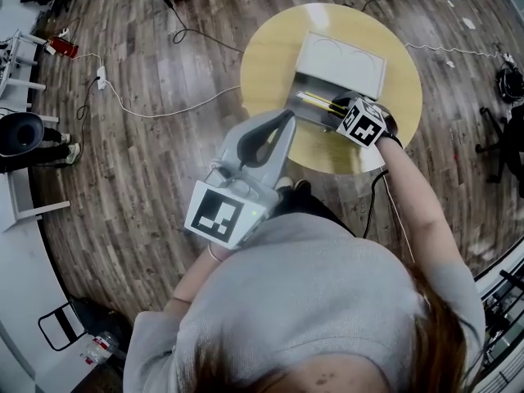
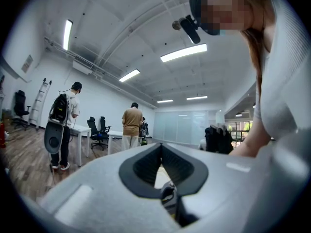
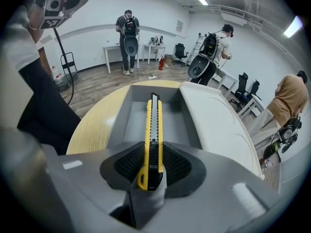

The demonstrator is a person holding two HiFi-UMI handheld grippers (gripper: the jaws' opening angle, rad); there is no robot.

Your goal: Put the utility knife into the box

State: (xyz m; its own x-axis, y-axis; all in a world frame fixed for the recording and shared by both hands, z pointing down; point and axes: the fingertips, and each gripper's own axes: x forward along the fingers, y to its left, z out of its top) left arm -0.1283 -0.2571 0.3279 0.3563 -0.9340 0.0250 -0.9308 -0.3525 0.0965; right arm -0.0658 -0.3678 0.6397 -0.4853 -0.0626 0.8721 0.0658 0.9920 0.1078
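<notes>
Ribbed black jaws of the right gripper point(image 3: 153, 152) are pinching a slim yellow knife point(image 3: 151, 125) over the grey box point(image 3: 127, 125); the left gripper's point(image 2: 161, 149) jaws are pressing together, empty.

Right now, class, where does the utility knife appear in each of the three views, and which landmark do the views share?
Head view: upper centre-right; the utility knife shows yellow at the near half of the open grey box.
Left gripper view: not in it.
Right gripper view: dead centre, clamped between the fingers, pointing into the box.
Shared landmark: the round yellow table, plain in the head and right gripper views, not clearly in the left gripper view.
</notes>
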